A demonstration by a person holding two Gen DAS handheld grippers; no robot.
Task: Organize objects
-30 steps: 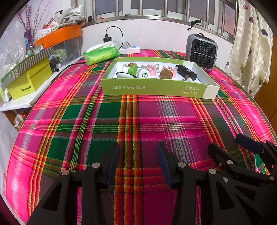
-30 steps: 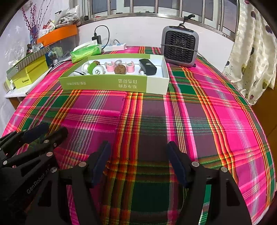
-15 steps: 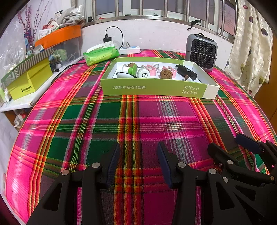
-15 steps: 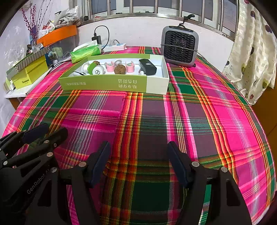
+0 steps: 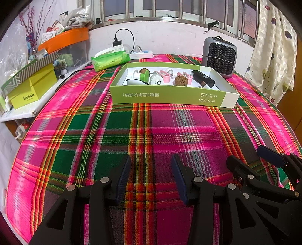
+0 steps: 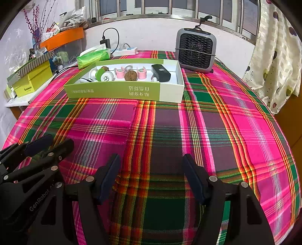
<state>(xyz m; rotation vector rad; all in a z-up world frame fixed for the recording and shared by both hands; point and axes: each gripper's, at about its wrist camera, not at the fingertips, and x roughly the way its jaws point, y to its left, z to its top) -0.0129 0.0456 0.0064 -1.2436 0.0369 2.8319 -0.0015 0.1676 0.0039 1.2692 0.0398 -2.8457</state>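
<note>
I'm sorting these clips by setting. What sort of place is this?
Likely a lived-in home room: a plaid tablecloth, a small grey heater by a barred window, and a patterned curtain.

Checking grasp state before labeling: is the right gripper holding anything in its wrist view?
No. The right gripper stands open with only the plaid tablecloth showing between its fingers, and the small items all sit in the green box.
</note>
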